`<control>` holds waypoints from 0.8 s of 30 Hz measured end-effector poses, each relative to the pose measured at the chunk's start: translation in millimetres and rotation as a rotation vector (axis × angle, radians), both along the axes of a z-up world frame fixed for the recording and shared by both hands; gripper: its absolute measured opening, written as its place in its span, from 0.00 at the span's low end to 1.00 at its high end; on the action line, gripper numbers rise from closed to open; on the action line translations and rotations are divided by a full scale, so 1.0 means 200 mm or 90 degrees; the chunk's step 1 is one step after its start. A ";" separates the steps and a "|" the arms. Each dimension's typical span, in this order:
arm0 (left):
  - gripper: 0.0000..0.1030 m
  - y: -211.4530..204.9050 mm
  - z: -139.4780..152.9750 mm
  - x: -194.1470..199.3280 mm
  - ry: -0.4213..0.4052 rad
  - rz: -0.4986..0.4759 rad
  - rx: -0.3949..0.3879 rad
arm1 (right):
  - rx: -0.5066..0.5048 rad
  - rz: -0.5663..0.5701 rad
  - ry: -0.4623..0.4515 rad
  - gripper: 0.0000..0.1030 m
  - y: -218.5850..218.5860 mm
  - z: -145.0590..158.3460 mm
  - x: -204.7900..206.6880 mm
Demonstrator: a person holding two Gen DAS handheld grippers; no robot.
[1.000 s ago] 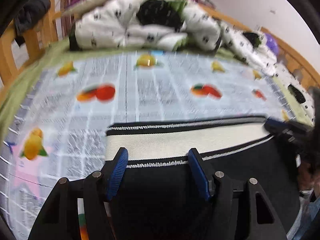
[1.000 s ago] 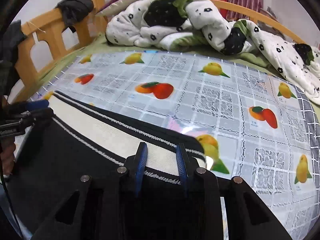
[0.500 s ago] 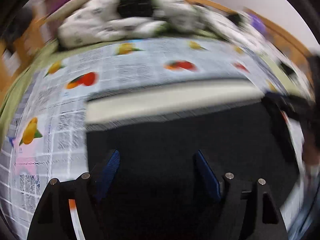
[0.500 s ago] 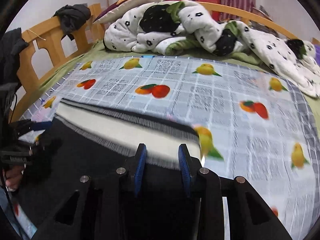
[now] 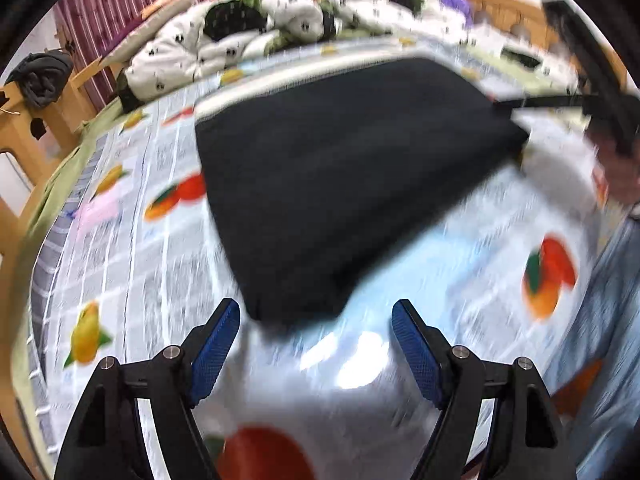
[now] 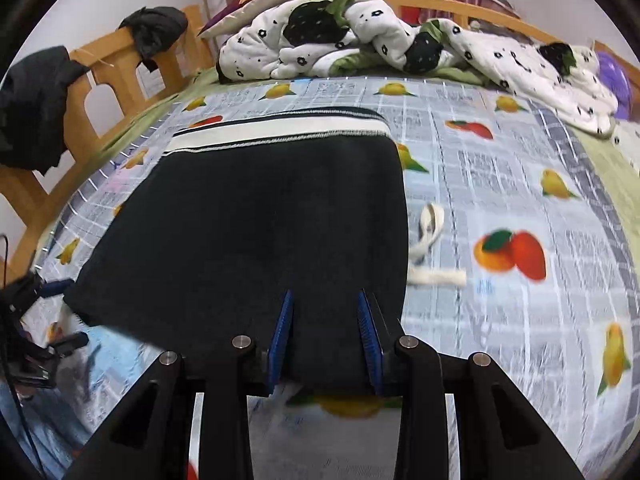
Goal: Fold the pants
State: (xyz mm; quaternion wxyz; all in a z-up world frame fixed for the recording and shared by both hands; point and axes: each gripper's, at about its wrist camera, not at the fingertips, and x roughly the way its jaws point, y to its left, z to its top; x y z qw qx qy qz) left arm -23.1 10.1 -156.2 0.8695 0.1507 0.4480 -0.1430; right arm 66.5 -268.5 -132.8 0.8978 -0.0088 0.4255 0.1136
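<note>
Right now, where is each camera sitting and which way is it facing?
Left wrist: on the left gripper, angled down at the bed, its jaws wide apart with nothing between; a hand shows at right.
Right wrist: on the right gripper, angled down over the black pants, whose near edge lies between its jaws.
Shared: the pants, fruit-print cover, rumpled quilt.

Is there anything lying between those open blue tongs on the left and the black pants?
Nothing visible. The left tongs hang open, just widened, with nothing between them, just short of the near edge of the black pants; only bare fruit-print cloth lies between.
</note>
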 end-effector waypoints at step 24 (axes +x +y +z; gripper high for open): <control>0.19 0.26 0.02 0.01 -0.018 0.175 -0.162 | -0.026 0.003 0.018 0.36 0.00 -0.07 -0.02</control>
